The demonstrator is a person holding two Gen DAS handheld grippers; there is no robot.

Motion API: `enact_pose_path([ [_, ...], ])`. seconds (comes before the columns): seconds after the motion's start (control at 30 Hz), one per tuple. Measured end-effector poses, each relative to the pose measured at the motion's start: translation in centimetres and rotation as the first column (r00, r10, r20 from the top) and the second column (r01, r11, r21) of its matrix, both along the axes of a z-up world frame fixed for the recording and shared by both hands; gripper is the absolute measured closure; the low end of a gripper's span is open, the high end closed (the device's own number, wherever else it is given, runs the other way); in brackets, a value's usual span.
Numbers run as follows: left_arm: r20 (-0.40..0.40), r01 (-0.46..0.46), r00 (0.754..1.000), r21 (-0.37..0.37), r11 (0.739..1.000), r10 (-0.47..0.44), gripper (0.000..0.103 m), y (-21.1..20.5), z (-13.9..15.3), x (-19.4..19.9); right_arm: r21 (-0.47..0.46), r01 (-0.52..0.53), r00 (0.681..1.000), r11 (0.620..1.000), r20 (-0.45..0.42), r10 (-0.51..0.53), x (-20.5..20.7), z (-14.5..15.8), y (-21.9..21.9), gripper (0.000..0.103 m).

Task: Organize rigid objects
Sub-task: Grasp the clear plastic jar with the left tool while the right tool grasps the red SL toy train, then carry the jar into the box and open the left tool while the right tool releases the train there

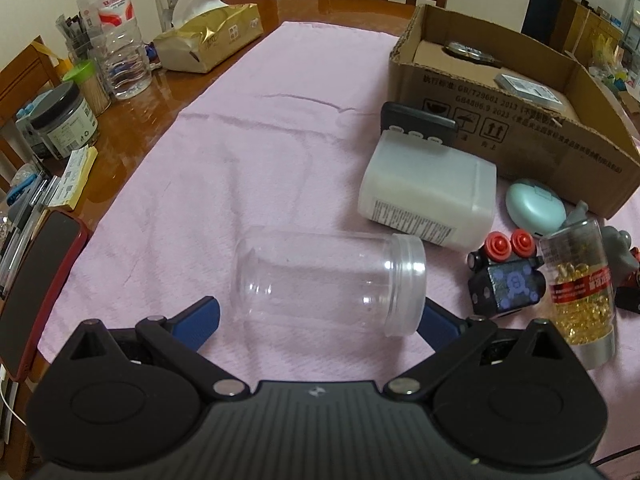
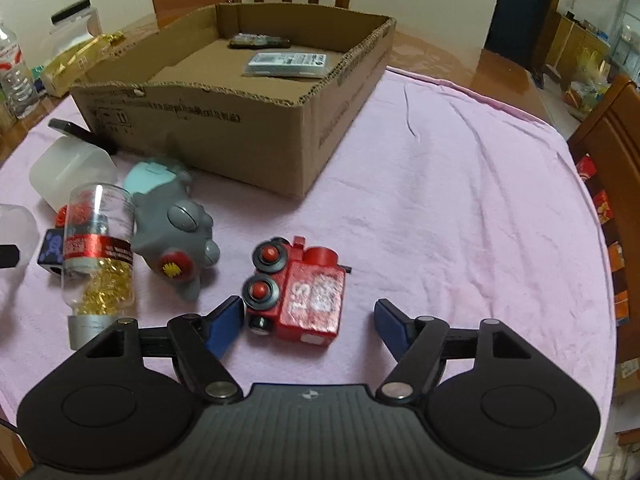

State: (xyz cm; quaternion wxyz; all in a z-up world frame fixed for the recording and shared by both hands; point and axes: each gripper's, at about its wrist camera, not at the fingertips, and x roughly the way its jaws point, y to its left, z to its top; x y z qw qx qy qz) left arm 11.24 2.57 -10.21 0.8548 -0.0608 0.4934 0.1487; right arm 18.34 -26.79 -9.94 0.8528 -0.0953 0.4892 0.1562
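In the left wrist view an empty clear plastic jar (image 1: 328, 282) lies on its side on the pink cloth. My left gripper (image 1: 320, 320) is open, its blue pads on either side of the jar. In the right wrist view a red toy train (image 2: 298, 292) lies on the cloth. My right gripper (image 2: 308, 324) is open, with the train between its pads, nearer the left pad. A cardboard box (image 2: 256, 120) stands behind, with a remote (image 2: 259, 41) and a flat packet (image 2: 287, 63) inside.
A white plastic container (image 1: 428, 192), a teal case (image 1: 534, 206), a black toy train (image 1: 506, 280), a bottle of gold capsules (image 2: 98, 256) and a grey toy (image 2: 176, 232) lie by the box. A water bottle (image 1: 114, 32), tissue pack (image 1: 208, 40) and jars line the left table edge.
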Motion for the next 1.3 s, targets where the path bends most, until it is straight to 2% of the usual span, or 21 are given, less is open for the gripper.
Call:
enact_pose_path([
  [0.13,0.007,-0.002,1.0,0.012,1.0,0.002,0.001,-0.1,-0.1,0.4,0.019,-0.007,1.0,1.0,0.003,0.007,0.7,0.0,0.8,0.03],
  [0.3,0.017,-0.015,1.0,0.012,1.0,0.015,0.001,0.1,0.0,0.8,-0.015,0.003,1.0,1.0,0.016,-0.003,1.2,-0.1,1.8,0.04],
  [0.47,0.017,-0.009,1.0,0.006,1.0,0.009,0.007,0.2,0.1,1.2,-0.025,0.009,1.0,1.0,0.019,-0.009,1.3,0.0,2.0,0.043],
  [0.6,0.017,0.007,1.0,0.013,1.0,-0.007,0.007,0.2,0.1,1.4,-0.019,0.008,1.0,1.0,0.011,-0.007,1.6,-0.1,2.1,0.043],
  [0.7,0.015,0.04,0.999,0.021,0.999,-0.04,0.012,0.2,0.1,1.7,-0.021,0.008,1.0,1.0,0.014,-0.007,1.5,-0.1,2.1,0.044],
  [1.0,0.0,0.153,0.988,0.016,0.988,-0.153,0.012,0.4,0.8,2.0,-0.013,-0.01,1.0,1.0,0.001,0.01,1.4,0.3,1.3,0.048],
  [1.2,-0.023,0.278,0.96,0.016,0.96,-0.278,0.012,0.7,2.3,2.2,-0.035,-0.021,1.0,0.999,0.004,0.021,0.9,1.4,1.1,0.048],
  [1.3,-0.03,0.355,0.935,0.005,0.935,-0.354,0.012,0.7,3.7,2.3,-0.051,-0.034,0.999,0.998,0.011,0.034,0.5,2.4,1.3,0.048],
])
